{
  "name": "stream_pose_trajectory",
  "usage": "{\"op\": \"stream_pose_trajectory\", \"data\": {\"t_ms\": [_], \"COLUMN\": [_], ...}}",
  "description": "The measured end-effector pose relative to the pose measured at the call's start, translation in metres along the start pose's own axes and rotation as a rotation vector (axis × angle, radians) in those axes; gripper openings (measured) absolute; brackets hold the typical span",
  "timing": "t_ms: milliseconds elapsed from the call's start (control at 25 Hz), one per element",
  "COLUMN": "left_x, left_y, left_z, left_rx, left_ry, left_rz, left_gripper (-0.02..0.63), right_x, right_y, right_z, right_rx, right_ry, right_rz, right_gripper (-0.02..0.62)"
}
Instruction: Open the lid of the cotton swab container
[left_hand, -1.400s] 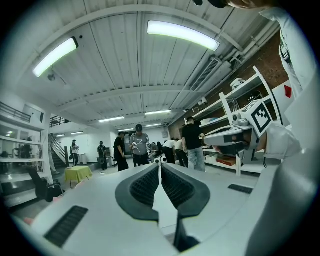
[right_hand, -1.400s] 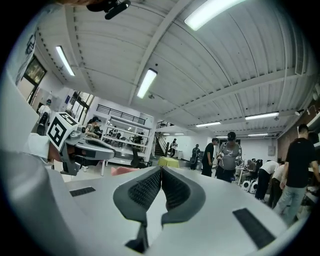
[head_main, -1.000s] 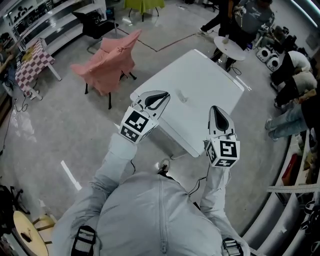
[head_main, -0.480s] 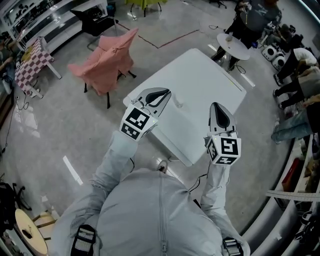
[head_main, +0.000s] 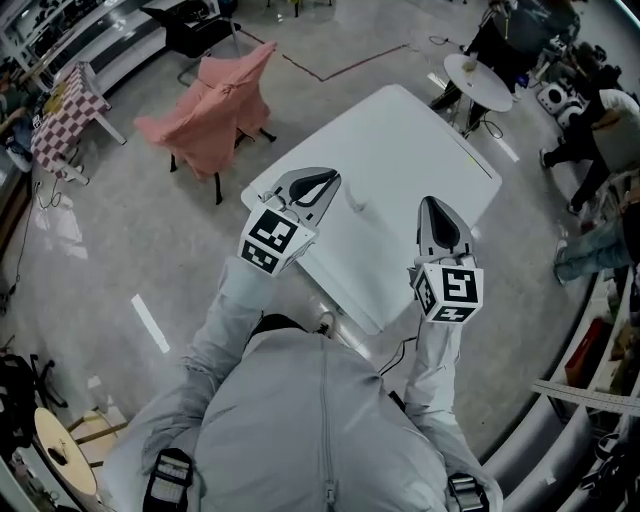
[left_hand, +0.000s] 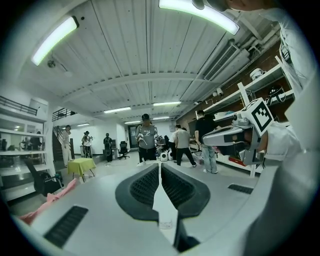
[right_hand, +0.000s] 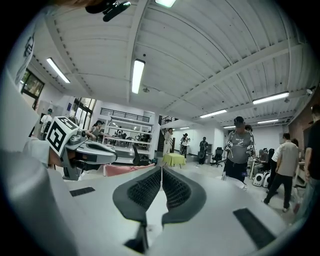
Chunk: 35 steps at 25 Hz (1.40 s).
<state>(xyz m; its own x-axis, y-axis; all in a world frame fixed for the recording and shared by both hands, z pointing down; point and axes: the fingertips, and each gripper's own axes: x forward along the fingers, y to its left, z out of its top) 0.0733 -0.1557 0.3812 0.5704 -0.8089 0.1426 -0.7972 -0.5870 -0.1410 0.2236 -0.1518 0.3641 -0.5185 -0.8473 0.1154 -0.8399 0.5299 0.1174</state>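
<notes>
A small clear container (head_main: 358, 206), hard to make out, sits on the white table (head_main: 400, 150) a little in from its near-left edge. My left gripper (head_main: 328, 180) hovers over that edge just left of the container, jaws shut and empty. My right gripper (head_main: 431, 204) is held over the table's near-right part, also shut on nothing. In the left gripper view the shut jaws (left_hand: 159, 166) point level across the table, with a small clear object (left_hand: 167, 220) low beyond them. The right gripper view shows its shut jaws (right_hand: 161, 168) and the left gripper (right_hand: 82, 149) beside it.
A chair draped in pink cloth (head_main: 213, 112) stands left of the table. A small round table (head_main: 477, 74) and several people are at the back right. Shelving (head_main: 80, 40) lines the far left. A person in grey (left_hand: 146, 142) stands across the room.
The table has drawn nearer and both grippers have moved forward over its near edge. Both stay shut and empty.
</notes>
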Motion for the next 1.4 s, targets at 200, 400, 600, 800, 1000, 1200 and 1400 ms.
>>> {"op": "stream_pose_trajectory", "data": {"t_ms": [200, 400, 600, 800, 1000, 1200, 1400], "left_x": [0.006, 0.007, 0.01, 0.024, 0.036, 0.044, 0.059], "left_y": [0.018, 0.034, 0.056, 0.074, 0.084, 0.095, 0.1], "left_z": [-0.009, -0.025, -0.033, -0.044, -0.057, -0.069, -0.092], "left_rx": [-0.002, -0.003, 0.004, -0.006, -0.026, -0.04, -0.057], "left_ry": [0.001, 0.021, 0.028, 0.034, 0.048, 0.068, 0.103], "left_rz": [0.0, -0.049, -0.109, -0.161, -0.21, -0.241, -0.258], "left_gripper": [0.031, 0.031, 0.031, 0.031, 0.031, 0.031, 0.031], "right_x": [0.017, 0.032, 0.051, 0.065, 0.078, 0.099, 0.12], "right_y": [0.005, 0.018, 0.035, 0.039, 0.042, 0.053, 0.057], "right_z": [-0.013, -0.02, -0.02, -0.025, -0.034, -0.05, -0.075], "right_rx": [0.028, 0.075, 0.075, 0.077, 0.095, 0.096, 0.112], "right_ry": [0.014, 0.009, 0.016, 0.035, 0.067, 0.121, 0.166], "right_rz": [0.009, 0.007, -0.029, -0.077, -0.097, -0.055, -0.017], "right_gripper": [0.037, 0.037, 0.037, 0.038, 0.042, 0.142, 0.186]}}
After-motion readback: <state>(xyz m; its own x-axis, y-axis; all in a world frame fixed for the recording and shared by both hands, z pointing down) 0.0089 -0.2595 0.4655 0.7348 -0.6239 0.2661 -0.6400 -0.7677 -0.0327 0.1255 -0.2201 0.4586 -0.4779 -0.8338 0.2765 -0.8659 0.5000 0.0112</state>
